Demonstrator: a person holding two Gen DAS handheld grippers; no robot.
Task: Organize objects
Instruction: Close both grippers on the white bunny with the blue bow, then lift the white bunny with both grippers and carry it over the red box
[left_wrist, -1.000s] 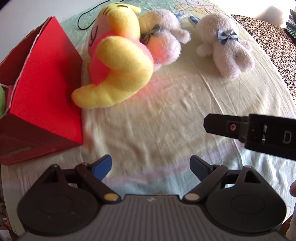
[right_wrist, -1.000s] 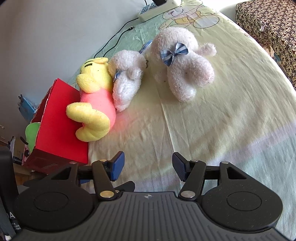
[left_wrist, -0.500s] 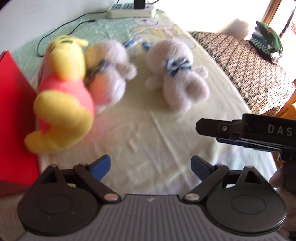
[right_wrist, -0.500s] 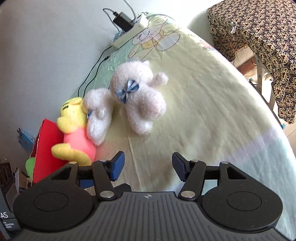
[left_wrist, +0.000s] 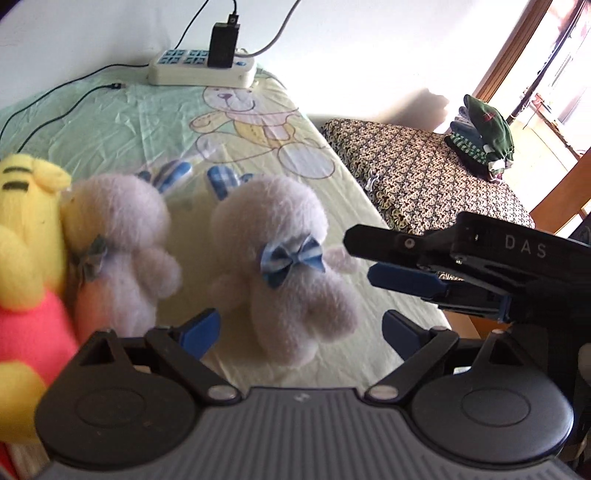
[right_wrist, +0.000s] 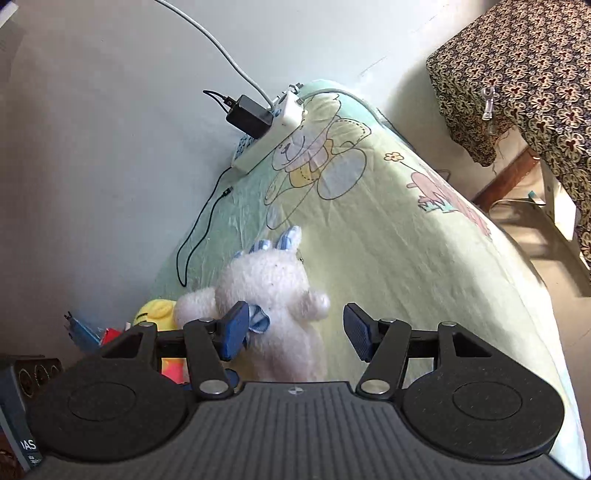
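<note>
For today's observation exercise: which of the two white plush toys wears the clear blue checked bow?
The right-hand white plush, lying apart; the other white plush presses against the yellow toy.

I see a bed (left_wrist: 140, 122) under a pale green and yellow sheet printed with a cartoon bear. Three plush toys lie on it: a yellow toy (left_wrist: 26, 236) in a pink top at the left edge of the left wrist view, a white toy (left_wrist: 122, 236) touching it, and a white bear with a blue bow (left_wrist: 280, 254) in the middle. A white power strip (left_wrist: 199, 70) rests at the top by the wall, and a thin black cable (left_wrist: 74, 92) seems to trail across the sheet at upper left.
</note>
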